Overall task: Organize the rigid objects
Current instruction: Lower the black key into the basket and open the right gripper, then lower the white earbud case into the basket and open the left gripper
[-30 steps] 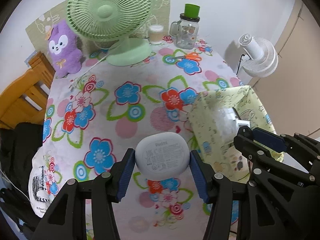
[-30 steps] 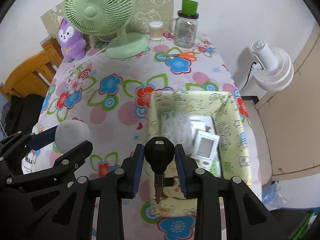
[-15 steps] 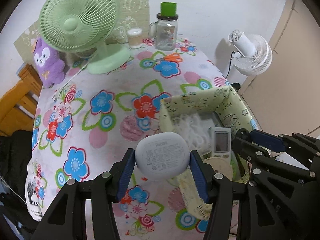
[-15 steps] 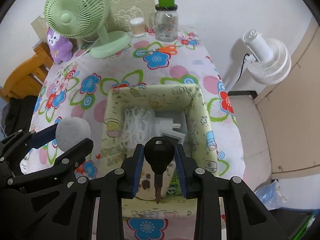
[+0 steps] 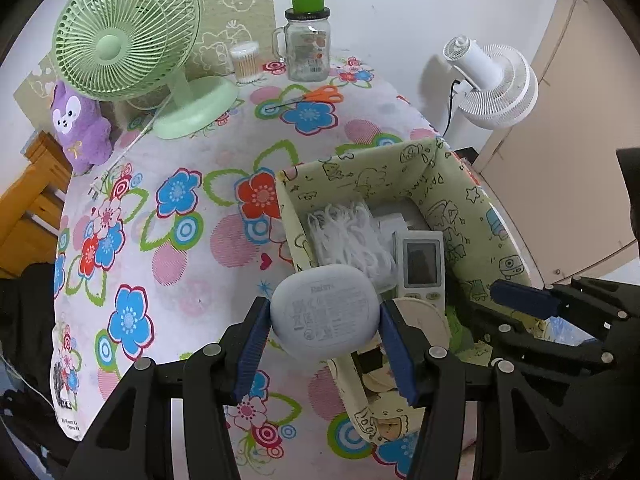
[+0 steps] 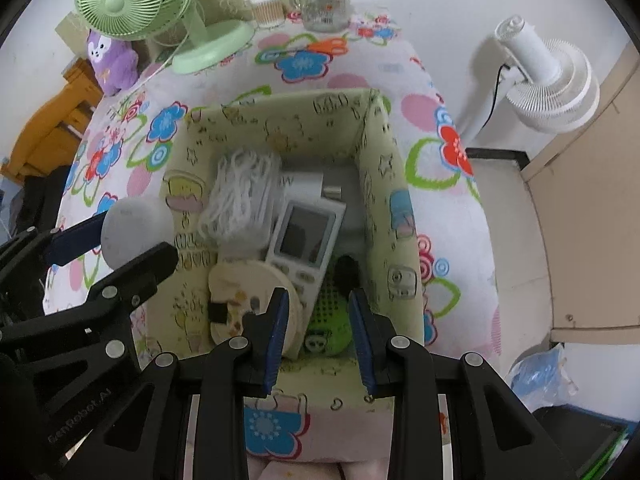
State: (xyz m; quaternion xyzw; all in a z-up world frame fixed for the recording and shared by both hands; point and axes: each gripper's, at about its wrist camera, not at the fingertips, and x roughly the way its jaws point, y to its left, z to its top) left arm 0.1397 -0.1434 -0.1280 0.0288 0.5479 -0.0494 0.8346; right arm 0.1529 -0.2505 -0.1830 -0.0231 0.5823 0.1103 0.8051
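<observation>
The pale rounded earbud case [image 5: 325, 312] is a hard plastic shell: probably light and stiff, but smooth and curved everywhere, so it could squirt out of a loose pinch. The safest hold is across its two narrow ends, which is how the left claw [image 5: 324, 305] pinches it, one blue pad on each end. Its long axis runs side to side from pad to pad, and its printed underside faces the camera. It hangs in the air above the near left wall of the green patterned storage box [image 5: 360, 168], not yet inside.

In the box lie a white remote [image 5: 422, 268] and a bundle of white cord [image 5: 348, 236]. The right claw [image 6: 318, 294] hovers over the box's near end, its pads slightly apart with nothing between them. A small black object [image 6: 346, 268] just beyond may be a key, though it is blurred. The box sits on the flowered table [image 5: 180, 280].
</observation>
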